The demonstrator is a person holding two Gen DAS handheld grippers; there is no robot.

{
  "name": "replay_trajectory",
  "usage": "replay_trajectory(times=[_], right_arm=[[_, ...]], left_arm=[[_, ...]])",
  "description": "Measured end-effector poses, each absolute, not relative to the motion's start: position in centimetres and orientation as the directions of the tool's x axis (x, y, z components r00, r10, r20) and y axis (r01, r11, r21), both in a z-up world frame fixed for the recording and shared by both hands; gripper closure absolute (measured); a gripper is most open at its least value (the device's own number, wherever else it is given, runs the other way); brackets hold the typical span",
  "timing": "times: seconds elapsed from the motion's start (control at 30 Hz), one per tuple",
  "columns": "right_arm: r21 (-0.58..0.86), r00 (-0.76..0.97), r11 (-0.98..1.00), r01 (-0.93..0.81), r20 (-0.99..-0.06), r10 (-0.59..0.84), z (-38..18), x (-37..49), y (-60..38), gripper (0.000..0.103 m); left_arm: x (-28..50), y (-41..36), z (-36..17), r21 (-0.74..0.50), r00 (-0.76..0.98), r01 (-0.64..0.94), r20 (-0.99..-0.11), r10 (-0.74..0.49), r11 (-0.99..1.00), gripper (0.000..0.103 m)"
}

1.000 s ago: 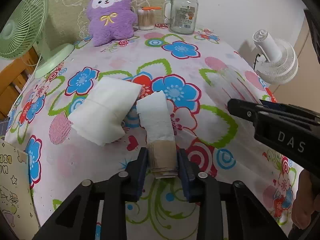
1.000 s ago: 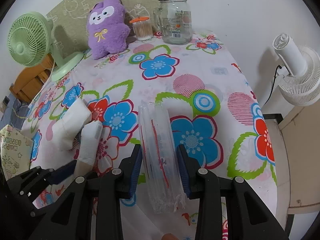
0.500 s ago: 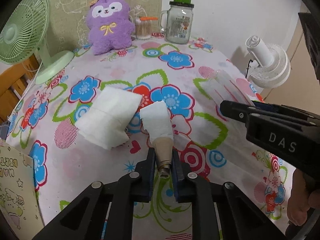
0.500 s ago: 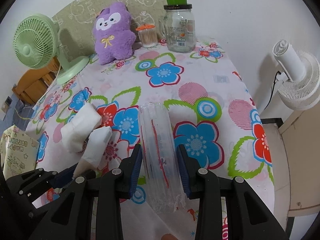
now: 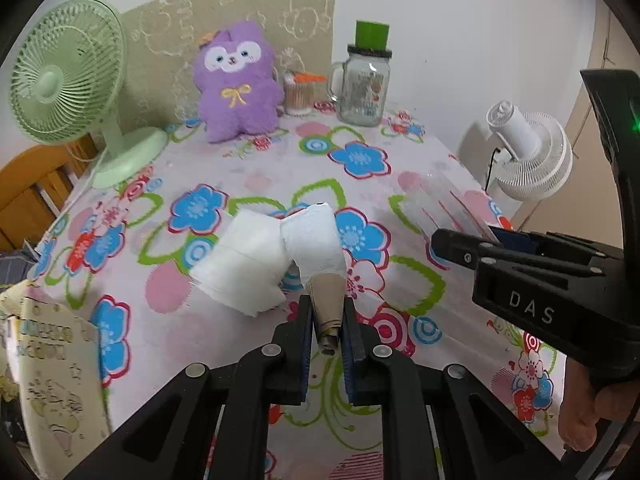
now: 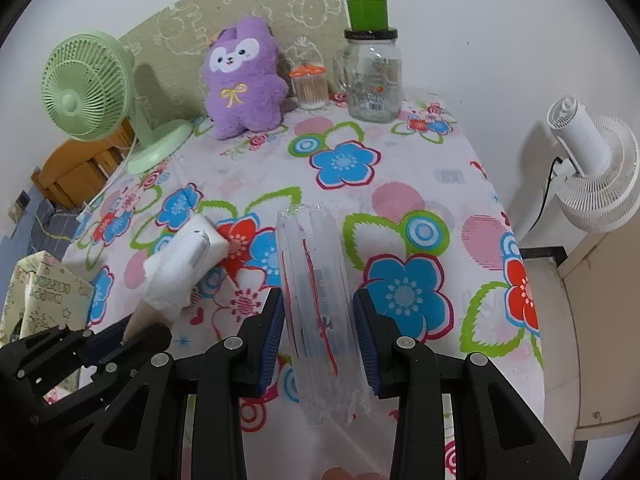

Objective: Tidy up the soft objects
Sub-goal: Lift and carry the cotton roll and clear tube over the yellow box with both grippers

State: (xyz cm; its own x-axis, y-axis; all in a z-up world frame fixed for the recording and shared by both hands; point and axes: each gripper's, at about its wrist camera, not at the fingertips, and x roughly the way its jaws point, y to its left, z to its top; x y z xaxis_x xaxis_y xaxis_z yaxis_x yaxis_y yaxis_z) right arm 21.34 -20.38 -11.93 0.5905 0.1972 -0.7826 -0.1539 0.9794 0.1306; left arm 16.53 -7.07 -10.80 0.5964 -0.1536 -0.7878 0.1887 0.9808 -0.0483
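From my left wrist view, my left tool (image 5: 327, 322) is clamped on the flattened brown cardboard end of a paper roll (image 5: 316, 246). The roll is soft, white and quilted, and its long axis runs away from me, leaning slightly left. Its far end touches a second, squashed white paper pack (image 5: 244, 264) lying on the tabletop (image 5: 404, 208), which wears a glossy flowered cloth. At the back stand a fuzzy purple plush toy (image 5: 236, 84), a small tub of cotton swabs (image 5: 298, 94) and a glass jar (image 5: 364, 92) with a green block on its lid.

From my right wrist view, my right tool (image 6: 318, 330) is closed on a crinkly clear plastic sleeve (image 6: 318, 296), long and tube-like, pointing straight ahead above the cloth. I cannot tell what it holds.
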Motion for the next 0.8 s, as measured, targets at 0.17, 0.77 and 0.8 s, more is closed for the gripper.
replay_trajectory(times=[0.17,0.77,0.8], right_arm=[[0.133,0.606,0.977,-0.169,-0.767,0.209,-10.7,20.4,-19.6,0.065],[0.124,0.653,0.946,-0.301,-0.696,0.299,-4.8,16.0,-12.6,0.065],[0.125,0.653,0.942,-0.311,-0.693,0.307,-4.5,15.8,-12.0,0.065]], left_arm=[[15.6,-6.1,-9.1,-0.045,0.629,0.172,-0.764,-0.145,0.984,0.092],[10.5,-0.5,-3.4,-0.038,0.731,0.074,-0.677,-0.080,0.997,0.092],[10.2,-0.1,-3.2,-0.039,0.736,0.065,-0.673,-0.074,0.997,0.092]])
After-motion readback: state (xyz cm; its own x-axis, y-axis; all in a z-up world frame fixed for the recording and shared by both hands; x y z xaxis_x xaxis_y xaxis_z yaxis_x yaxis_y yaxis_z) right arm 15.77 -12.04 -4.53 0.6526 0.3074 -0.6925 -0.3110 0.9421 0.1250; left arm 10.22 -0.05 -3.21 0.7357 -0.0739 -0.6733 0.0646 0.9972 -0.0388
